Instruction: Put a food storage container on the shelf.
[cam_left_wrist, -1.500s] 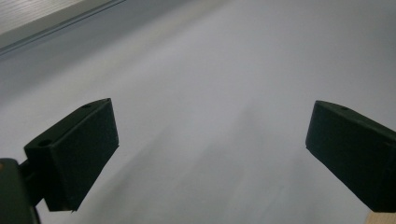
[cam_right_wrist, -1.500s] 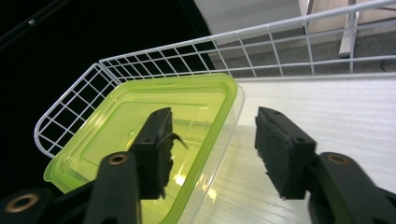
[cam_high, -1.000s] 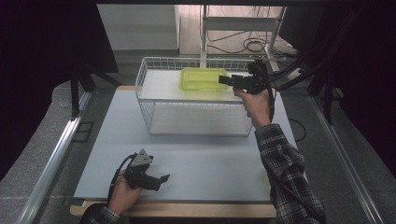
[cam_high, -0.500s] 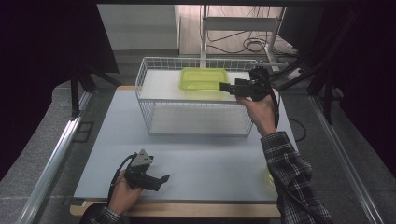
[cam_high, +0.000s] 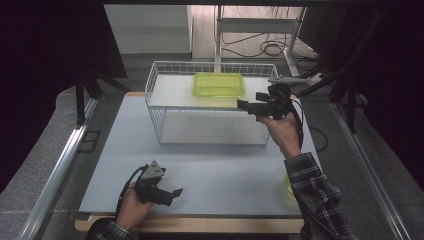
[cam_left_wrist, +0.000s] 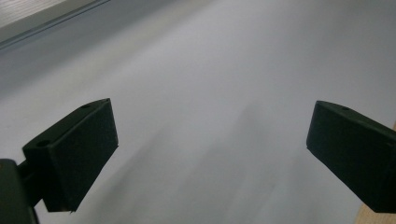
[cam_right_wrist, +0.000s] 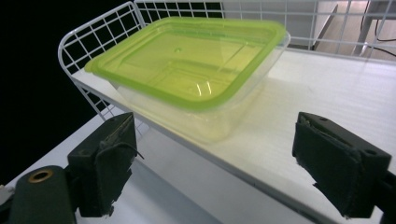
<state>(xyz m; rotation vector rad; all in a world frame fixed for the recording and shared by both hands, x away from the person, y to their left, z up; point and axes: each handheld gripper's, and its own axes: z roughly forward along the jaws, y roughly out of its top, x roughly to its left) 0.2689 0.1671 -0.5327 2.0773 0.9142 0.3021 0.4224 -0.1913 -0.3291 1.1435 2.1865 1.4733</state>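
Up at the far side of the table (cam_high: 100, 165), a clear container (cam_high: 219, 85) with a green lid (cam_right_wrist: 187, 56) sits on the white shelf of a wire basket (cam_high: 155, 85). Just right of it, the right gripper (cam_high: 250, 106) is raised, jaws spread wide and empty, aimed at the container. Near the front edge, the left gripper (cam_high: 172, 194) rests low, jaws wide apart, holding nothing.

A pale grey table (cam_high: 215, 175) carries a white wire basket (cam_high: 159, 117) toward its far edge.
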